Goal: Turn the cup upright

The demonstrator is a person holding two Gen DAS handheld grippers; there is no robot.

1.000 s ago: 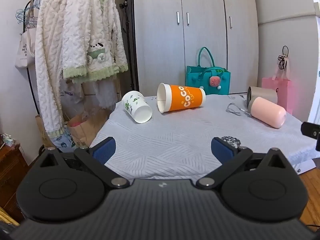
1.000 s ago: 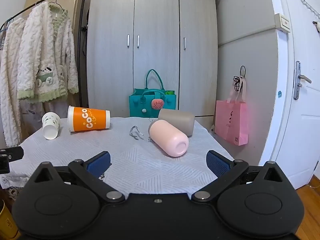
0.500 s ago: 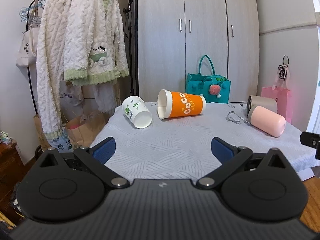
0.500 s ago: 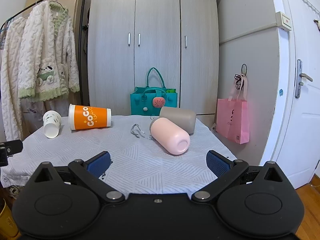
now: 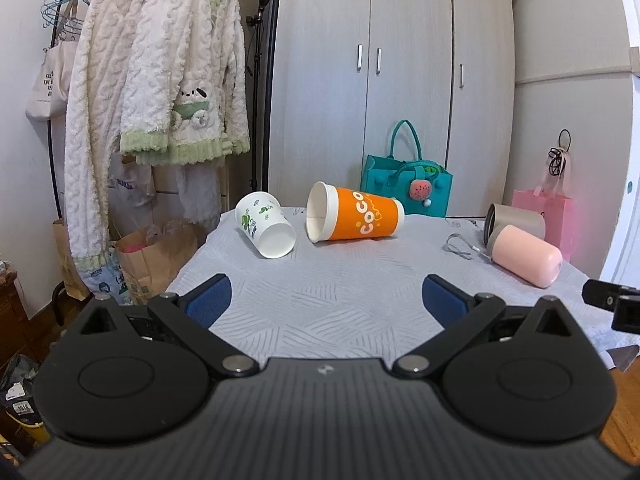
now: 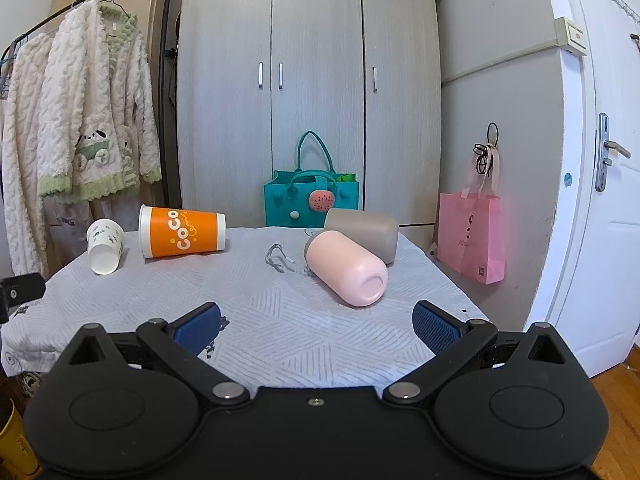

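Note:
Several cups lie on their sides on a table with a grey patterned cloth [image 5: 328,292]. A small white paper cup [image 5: 265,229] with green print lies at the left, an orange "CoCo" cup [image 5: 354,218] beside it. A pink cup [image 5: 524,255] and a taupe cup [image 5: 516,218] lie at the right. They also show in the right wrist view: white cup [image 6: 105,245], orange cup [image 6: 182,231], pink cup [image 6: 346,267], taupe cup [image 6: 362,229]. My left gripper [image 5: 326,300] is open and empty near the table's front edge. My right gripper [image 6: 316,326] is open and empty, short of the pink cup.
A thin grey strap [image 6: 280,260] lies on the cloth beside the pink cup. A teal bag [image 6: 310,200] stands behind the table before a grey wardrobe. A pink bag [image 6: 472,236] hangs at the right. A clothes rack with fleece jackets [image 5: 160,92] stands at the left.
Both views have tilted up slightly and the cups sit a little lower in the frames. Both grippers stay open. No cup has moved.

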